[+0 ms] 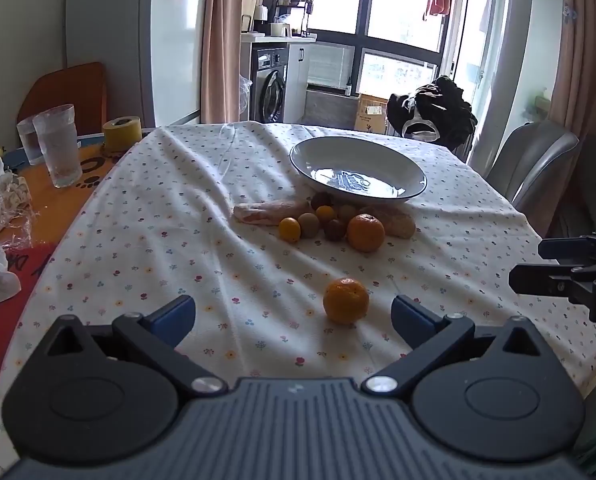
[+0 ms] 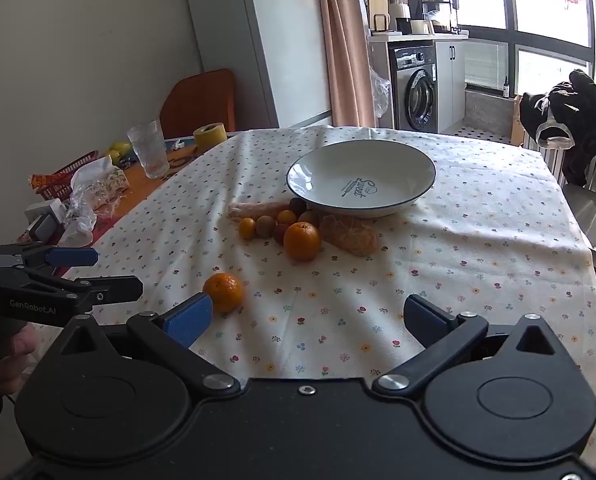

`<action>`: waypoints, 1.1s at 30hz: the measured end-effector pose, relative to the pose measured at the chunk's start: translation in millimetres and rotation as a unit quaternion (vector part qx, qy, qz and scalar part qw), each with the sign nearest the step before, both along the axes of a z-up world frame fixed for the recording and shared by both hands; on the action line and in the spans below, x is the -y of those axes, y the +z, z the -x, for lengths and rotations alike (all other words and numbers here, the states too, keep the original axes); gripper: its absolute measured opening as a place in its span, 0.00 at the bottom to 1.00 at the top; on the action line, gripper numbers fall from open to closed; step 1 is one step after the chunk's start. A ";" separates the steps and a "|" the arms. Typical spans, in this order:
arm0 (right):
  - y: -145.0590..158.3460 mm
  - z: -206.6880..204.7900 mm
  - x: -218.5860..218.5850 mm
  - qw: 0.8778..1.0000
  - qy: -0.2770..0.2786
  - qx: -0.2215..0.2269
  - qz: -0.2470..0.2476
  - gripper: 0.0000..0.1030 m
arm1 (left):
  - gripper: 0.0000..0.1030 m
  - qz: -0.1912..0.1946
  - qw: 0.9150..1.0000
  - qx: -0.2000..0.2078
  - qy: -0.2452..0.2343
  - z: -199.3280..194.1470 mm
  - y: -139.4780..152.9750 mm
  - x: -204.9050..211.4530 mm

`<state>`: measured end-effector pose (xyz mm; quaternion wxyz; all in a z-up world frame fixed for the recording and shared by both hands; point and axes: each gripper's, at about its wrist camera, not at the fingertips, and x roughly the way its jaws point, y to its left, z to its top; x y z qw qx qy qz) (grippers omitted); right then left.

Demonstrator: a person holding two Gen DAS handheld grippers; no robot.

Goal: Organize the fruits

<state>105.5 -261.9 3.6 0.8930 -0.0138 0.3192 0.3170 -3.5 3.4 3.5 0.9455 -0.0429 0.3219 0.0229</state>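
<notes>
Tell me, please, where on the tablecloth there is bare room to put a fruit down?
The plate is empty. Bare cloth lies right of the bread roll toward the table edge, and left of the lone orange. It is crowded just in front of the plate, where small fruits and a larger orange cluster.

Looked like a lived-in home, a dining corner opening onto a laundry and kitchen nook. Was shown by a worktop under a white flower-printed cloth [image 2: 478, 240], set with a white dark-rimmed ceramic bowl [image 2: 418, 168] and ribbed clear drinking glasses [image 1: 57, 148]. Stood ringed by an orange-backed wooden chair [image 2: 201, 96] and a grey padded chair [image 1: 538, 156]. Had a silver front-loading washing machine [image 2: 416, 88] under a white counter crowded with kitchen jars and racks [image 2: 414, 12]. Was hung with long pink curtains [image 1: 217, 40] beside tall dark-framed windows [image 1: 402, 12], black clothing [image 2: 570, 116] draped over a rack.
</notes>
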 end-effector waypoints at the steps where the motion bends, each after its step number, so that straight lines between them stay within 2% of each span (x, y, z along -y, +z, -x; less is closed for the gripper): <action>1: -0.4 0.7 -1.1 1.000 -0.001 0.001 0.002 1.00 | 1.00 0.002 1.000 0.003 -0.001 1.2 1.5 -0.9; 33: -5.7 -3.0 3.1 1.000 -0.010 -0.006 0.001 1.00 | 1.00 0.007 1.000 0.001 0.000 0.4 1.0 -3.0</action>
